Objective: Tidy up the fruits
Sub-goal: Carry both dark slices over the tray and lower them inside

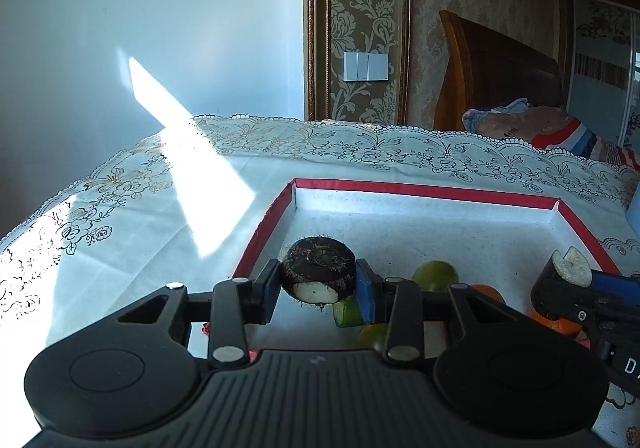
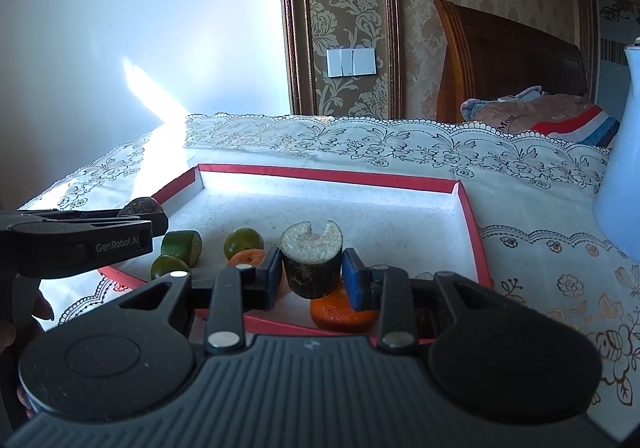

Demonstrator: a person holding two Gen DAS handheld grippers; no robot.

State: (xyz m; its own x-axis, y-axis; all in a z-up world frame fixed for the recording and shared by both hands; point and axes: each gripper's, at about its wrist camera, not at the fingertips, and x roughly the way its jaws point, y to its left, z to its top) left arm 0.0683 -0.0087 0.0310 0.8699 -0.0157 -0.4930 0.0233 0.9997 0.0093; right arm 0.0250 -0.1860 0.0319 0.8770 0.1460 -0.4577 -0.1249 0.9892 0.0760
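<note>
My left gripper [image 1: 318, 284] is shut on a dark, hairy round bulb [image 1: 316, 268] with a white cut patch, held over the near left part of the red-rimmed white tray [image 1: 420, 189]. My right gripper [image 2: 313, 276] is shut on a dark cylinder piece [image 2: 312, 260] with a pale notched cut end, above an orange [image 2: 342, 314]. In the tray lie a second orange [image 2: 248, 256], two green round fruits [image 2: 242, 241] [image 2: 168, 268] and a green cut piece [image 2: 184, 246]. The left gripper [image 2: 144, 216] shows at the left edge of the right wrist view, and the right gripper [image 1: 560, 282] at the right edge of the left wrist view.
The tray stands on a table under a white lace cloth [image 2: 360, 143] with a bright sun patch on its left. A tall white jug [image 2: 624, 167] stands right of the tray. Behind the table are a wall, a wooden headboard and bedding [image 1: 540, 127].
</note>
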